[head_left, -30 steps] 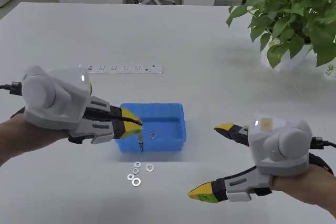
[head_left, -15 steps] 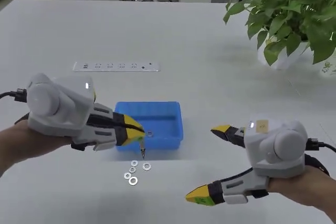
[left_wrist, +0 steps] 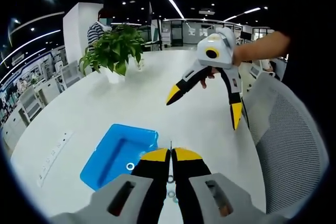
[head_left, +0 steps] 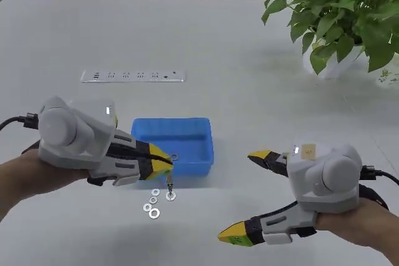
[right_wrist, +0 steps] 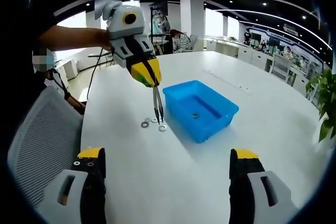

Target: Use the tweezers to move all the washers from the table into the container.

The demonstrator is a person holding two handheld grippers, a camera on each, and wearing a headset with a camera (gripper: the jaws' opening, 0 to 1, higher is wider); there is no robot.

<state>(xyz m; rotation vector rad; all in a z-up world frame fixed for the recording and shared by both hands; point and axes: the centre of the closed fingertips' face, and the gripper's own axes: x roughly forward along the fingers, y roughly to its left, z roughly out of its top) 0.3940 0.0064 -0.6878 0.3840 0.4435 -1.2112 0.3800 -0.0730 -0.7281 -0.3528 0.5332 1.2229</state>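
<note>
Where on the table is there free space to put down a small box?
Bare table lies between the power strip and the plant, and between the container and the right gripper. It is crowded in front of the container, where the washers lie by the tweezers in the left gripper.

The container sits mid-way across the table, one washer inside it. Just before it lie more washers, perhaps five, beneath the tweezers. A power strip lies behind, a plant far right.
</note>
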